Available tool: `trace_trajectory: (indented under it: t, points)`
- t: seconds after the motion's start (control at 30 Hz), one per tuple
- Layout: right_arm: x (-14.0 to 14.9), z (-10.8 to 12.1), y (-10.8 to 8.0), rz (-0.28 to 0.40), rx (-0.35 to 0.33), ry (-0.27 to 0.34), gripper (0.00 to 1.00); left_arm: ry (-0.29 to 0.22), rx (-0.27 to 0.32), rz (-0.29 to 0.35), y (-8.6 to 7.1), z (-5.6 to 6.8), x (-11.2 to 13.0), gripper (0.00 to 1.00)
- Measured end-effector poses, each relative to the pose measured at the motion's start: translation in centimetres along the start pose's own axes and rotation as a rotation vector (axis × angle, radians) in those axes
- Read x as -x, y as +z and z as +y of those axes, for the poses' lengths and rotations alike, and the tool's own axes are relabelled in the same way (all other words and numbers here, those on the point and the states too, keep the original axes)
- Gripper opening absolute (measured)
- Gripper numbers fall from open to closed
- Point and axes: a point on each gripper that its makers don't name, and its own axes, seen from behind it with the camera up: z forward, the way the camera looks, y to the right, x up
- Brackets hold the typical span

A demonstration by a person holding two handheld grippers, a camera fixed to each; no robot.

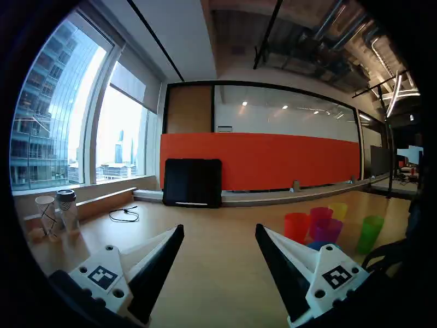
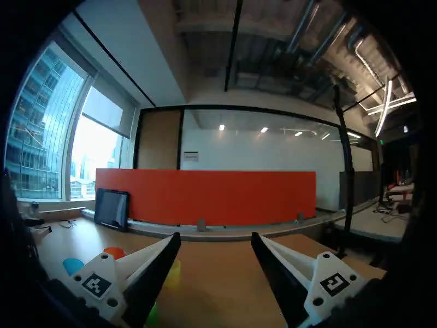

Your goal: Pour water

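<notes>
A wooden table filled the lower part of both views, with an orange partition running along its far edge. A black screen leaned against that partition toward the far-left corner. The left gripper hung above the table's near edge, jaws wide apart and holding nothing. The right gripper was likewise spread wide and empty over the table. Coloured plastic cups stood bunched together toward the table's right edge in the left gripper view: an orange cup, a purple cup and a green cup among them, just beyond that gripper's right finger. At the left edge stood a lidded tumbler beside a white cup, with a thin black cable lying nearby.
</notes>
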Motion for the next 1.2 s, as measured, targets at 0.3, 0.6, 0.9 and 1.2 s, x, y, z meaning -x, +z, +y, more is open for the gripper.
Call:
trace_trajectory:
  t: [0.3,0.6,0.9,1.2]
  points:
    - [0.2,-0.2,0.2,-0.001,-0.005,0.004,1.00,0.013,0.006,-0.023,0.4,0.1,0.6,0.97]
    - [0.1,-0.2,0.2,0.000,-0.008,0.006,1.00,0.015,0.006,-0.024,0.5,0.1,0.6,0.97]
    - [0.4,-0.6,-0.1,-0.006,-0.034,-0.002,1.00,0.017,0.006,-0.025,0.5,0.1,0.6,0.97]
    - [1.2,-0.2,0.0,-0.006,-0.041,-0.012,1.00,0.017,0.006,-0.025,0.5,0.1,0.6,0.97]
